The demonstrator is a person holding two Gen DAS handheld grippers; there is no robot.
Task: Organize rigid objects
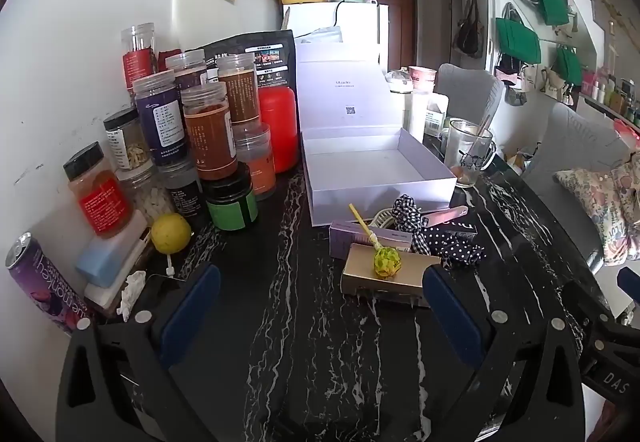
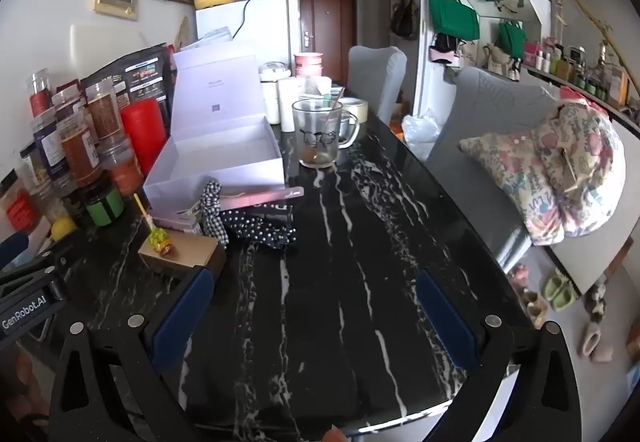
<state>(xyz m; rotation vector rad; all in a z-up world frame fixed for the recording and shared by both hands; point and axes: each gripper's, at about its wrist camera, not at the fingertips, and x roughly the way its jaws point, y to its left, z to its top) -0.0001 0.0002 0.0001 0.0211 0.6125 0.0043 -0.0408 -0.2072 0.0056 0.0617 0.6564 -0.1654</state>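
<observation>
An open white box [image 1: 376, 161] with its lid raised stands mid-table, empty inside; it is also in the right wrist view [image 2: 224, 157]. In front of it lie a gold box [image 1: 384, 282] with a green lollipop [image 1: 386, 264] on top, a purple box [image 1: 360, 238], a slim pink box [image 1: 448, 215], a gingham scrunchie [image 1: 408, 213] and a polka-dot scrunchie [image 1: 456, 248]. My left gripper [image 1: 320, 282] is open over the black marble table, its right finger [image 1: 444, 306] beside the gold box. To its right, my right gripper [image 2: 314, 282] is open over bare marble, holding nothing.
Stacked spice jars [image 1: 200, 129], a red canister [image 1: 280, 129], a lemon [image 1: 171, 234] and a drink can [image 1: 44, 290] crowd the wall side. A glass mug [image 2: 320, 137] stands behind the box. Grey chairs and a floral cushion [image 2: 552, 169] line the table's right edge.
</observation>
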